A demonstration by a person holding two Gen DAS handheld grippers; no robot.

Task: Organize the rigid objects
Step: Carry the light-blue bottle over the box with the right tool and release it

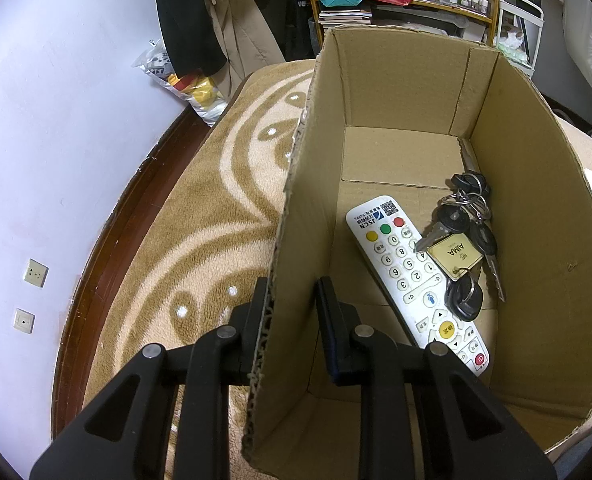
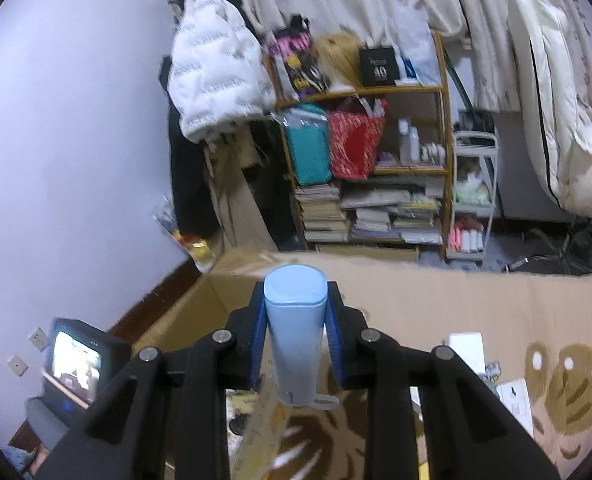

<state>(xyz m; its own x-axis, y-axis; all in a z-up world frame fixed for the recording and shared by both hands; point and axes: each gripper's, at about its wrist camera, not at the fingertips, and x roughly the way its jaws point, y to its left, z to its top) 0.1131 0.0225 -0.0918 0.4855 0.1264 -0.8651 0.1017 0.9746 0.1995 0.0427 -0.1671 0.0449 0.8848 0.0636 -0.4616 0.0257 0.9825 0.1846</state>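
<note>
Pale blue bottle (image 2: pixel 295 332) sits clamped between your right gripper's (image 2: pixel 296 336) blue pads, cap end pointing away from you, held up in the air in front of the cardboard box (image 1: pixel 536 216) wall. Box stands on the tan patterned blanket (image 1: pixel 200 216). Inside on its floor: white remote (image 1: pixel 412 276) and a key bunch (image 1: pixel 462 248) lying partly over it. Your left gripper (image 1: pixel 292 320) is clenched on the box's near-left wall, one finger outside, one inside. Bookshelf (image 2: pixel 376 168) behind.

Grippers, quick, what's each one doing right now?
Left gripper: shut on the cardboard box wall.
Right gripper: shut on a light blue bottle.
</note>
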